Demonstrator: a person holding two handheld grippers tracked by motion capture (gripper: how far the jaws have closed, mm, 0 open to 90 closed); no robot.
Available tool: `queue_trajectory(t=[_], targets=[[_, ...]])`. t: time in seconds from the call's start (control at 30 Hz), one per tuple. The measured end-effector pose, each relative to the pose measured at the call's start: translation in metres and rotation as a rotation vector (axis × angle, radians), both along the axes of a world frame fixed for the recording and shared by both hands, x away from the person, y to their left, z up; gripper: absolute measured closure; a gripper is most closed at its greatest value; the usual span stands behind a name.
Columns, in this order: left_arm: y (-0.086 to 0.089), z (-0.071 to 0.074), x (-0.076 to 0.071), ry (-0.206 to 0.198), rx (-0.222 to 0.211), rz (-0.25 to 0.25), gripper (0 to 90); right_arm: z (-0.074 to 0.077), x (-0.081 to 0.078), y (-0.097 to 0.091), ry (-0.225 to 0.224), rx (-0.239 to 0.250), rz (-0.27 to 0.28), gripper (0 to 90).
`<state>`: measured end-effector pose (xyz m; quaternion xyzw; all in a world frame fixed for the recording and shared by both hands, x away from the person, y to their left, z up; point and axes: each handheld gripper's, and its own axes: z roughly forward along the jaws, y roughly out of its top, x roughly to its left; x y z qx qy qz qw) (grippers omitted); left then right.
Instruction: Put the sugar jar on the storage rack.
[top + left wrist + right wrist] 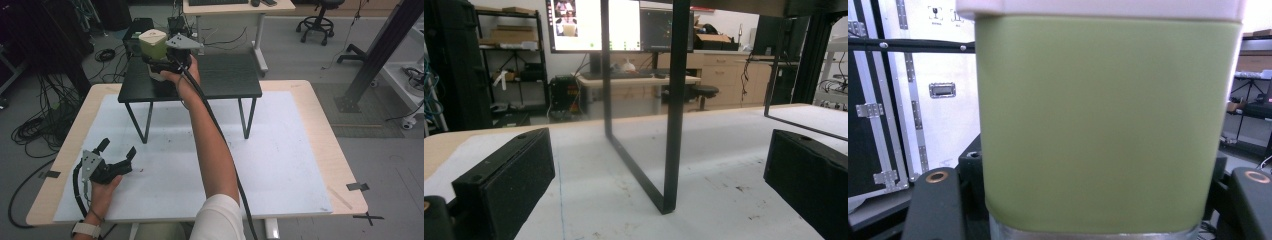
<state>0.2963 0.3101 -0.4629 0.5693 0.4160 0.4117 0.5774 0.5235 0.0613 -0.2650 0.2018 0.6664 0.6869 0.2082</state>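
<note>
While clamped on the green container (pixel 152 45) above the small black table (pixel 225 75), right gripper (pixel 167 67); left gripper (pixel 117 152) gaping, empty.

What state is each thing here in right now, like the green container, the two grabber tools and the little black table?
Green container: upright, white lid on, gripped over the small black table's left end.
Right gripper: shut on the green container's lower part.
Left gripper: open, holding nothing, low over the white mat.
Small black table: standing on the white mat.
White mat: flat, scuffed.
</note>
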Motion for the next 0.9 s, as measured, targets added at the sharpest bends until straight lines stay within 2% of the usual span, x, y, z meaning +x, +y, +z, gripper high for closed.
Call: queue_trajectory(t=[0.9], targets=[[-0.0003,0.0000,0.0000,0.001,-0.002,0.002,0.2,-0.0013,-0.0008,-0.0003,-0.003,0.008,0.002,29.9]])
